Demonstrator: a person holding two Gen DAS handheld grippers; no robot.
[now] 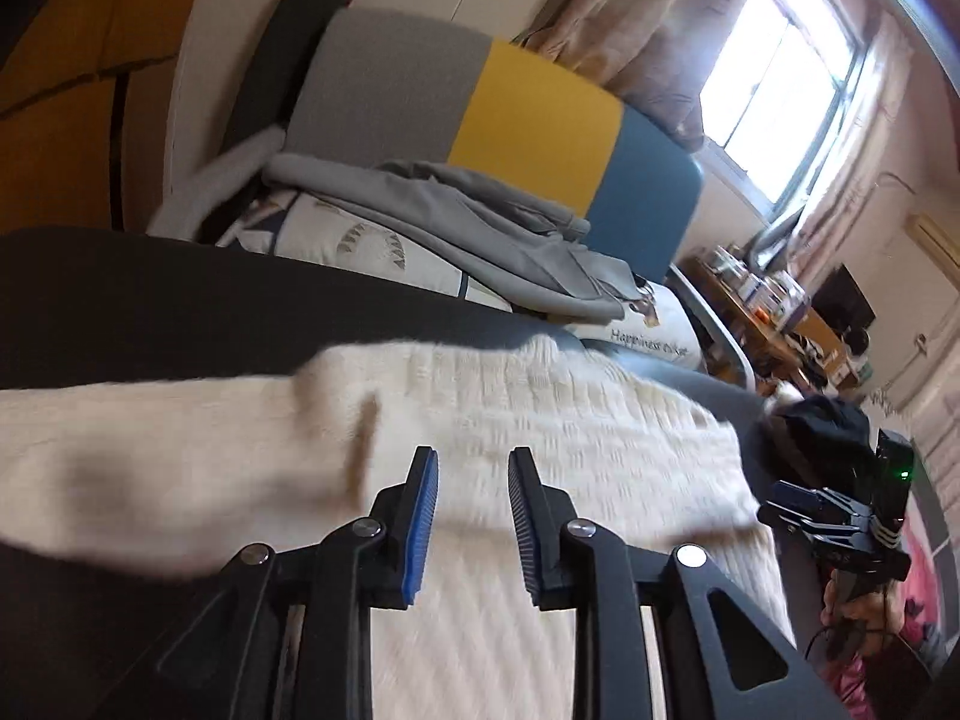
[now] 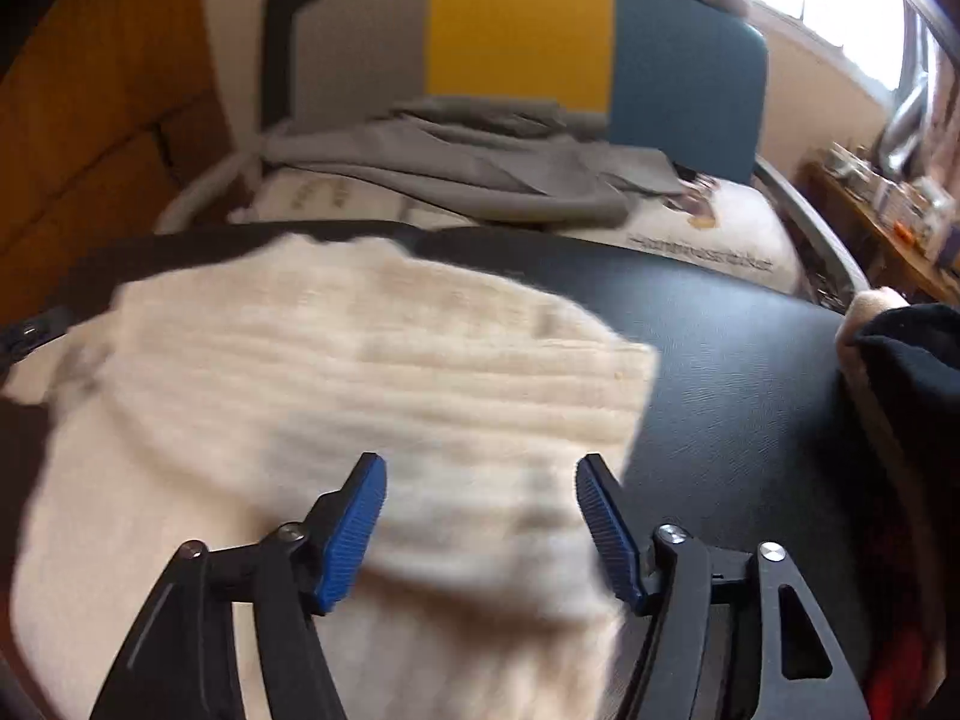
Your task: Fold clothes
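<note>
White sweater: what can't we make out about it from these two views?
- White sweater: motion blur in both views smears the knit; folds and sleeves unclear.
- Its near edge: hidden by the left tongs and right tongs, cut off by the bottom edge.
- Pillow lettering: too small, partly under grey clothes.

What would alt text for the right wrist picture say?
An open gripper with blue pads hovers over a cream knitted sweater on a black surface. Behind, grey clothes lie before a grey, yellow and blue headboard.
</note>
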